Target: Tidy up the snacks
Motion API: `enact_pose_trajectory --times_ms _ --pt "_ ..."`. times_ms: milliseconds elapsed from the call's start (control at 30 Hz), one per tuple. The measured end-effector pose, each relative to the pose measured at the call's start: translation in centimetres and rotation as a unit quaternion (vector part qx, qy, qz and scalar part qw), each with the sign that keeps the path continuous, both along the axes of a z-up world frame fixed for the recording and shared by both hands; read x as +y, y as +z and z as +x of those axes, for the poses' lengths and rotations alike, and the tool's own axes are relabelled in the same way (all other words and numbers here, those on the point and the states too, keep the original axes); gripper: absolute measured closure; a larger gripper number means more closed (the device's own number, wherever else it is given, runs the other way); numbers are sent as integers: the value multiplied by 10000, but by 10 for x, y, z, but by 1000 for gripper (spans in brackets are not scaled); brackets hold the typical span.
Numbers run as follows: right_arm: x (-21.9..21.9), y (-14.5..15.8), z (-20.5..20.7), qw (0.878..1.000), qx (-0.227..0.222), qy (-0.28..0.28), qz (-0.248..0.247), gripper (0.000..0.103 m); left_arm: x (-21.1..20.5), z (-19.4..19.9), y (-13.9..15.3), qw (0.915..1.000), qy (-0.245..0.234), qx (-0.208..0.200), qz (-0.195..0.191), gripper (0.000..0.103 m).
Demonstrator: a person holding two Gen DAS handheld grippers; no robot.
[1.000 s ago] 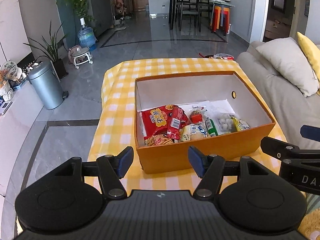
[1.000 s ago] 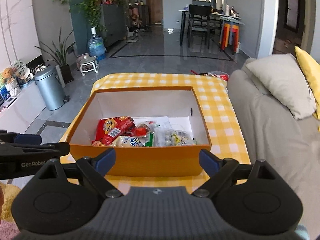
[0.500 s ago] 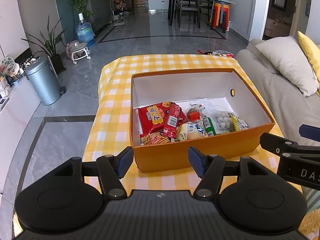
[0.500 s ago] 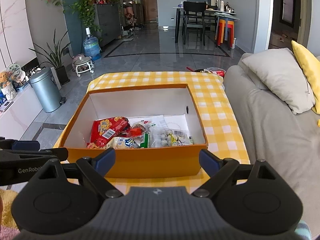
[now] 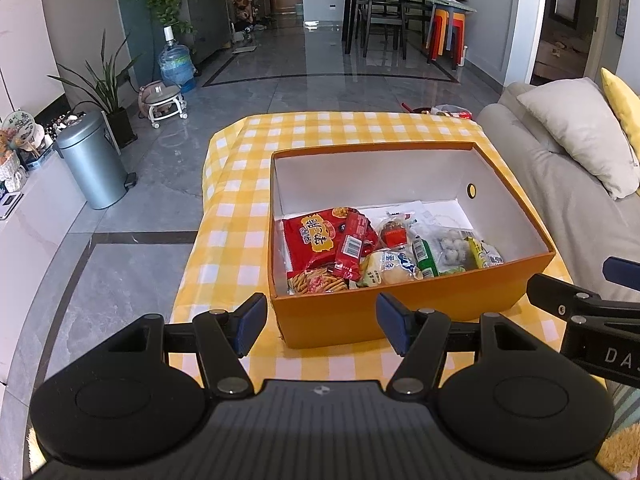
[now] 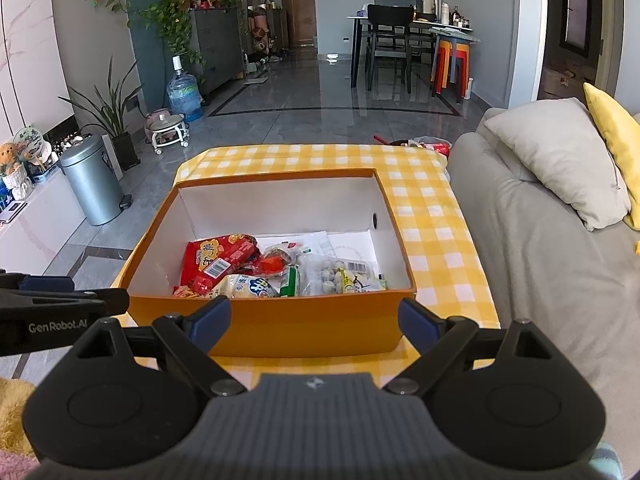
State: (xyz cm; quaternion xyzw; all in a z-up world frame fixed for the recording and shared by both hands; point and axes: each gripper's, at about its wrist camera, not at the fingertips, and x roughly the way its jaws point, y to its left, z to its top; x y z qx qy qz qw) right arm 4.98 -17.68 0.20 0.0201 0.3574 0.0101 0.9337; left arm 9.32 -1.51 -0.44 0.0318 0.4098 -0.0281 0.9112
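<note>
An orange box (image 5: 404, 312) (image 6: 280, 328) with white inner walls stands on a yellow checked cloth (image 5: 236, 220) (image 6: 432, 240). Several snack packets lie along its near side: a red bag (image 5: 316, 240) (image 6: 212, 256), a pale bag with blue print (image 5: 390, 266) (image 6: 246, 284), a green packet (image 5: 424, 254) and a clear bag of white balls (image 5: 452, 248) (image 6: 328, 272). My left gripper (image 5: 322, 324) hovers open in front of the box's near wall, nothing between its blue pads. My right gripper (image 6: 314, 320) is also open and empty, near the same wall.
A grey sofa (image 6: 532, 248) with a grey pillow (image 5: 580, 132) runs along the right of the table. On the floor to the left stand a metal bin (image 5: 94, 164), a plant and a water bottle. A dining table with chairs (image 5: 384, 8) is far behind.
Both views have tilted slightly, so the box sits a little lower and closer in frame. The grippers stay open and the snacks have not moved.
</note>
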Motion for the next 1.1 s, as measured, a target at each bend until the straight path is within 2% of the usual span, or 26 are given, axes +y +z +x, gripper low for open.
enact_pose_trajectory --times_ms 1100 --pt "2 4 -3 10000 -49 31 -50 13 0 -3 5 10000 -12 -53 6 29"
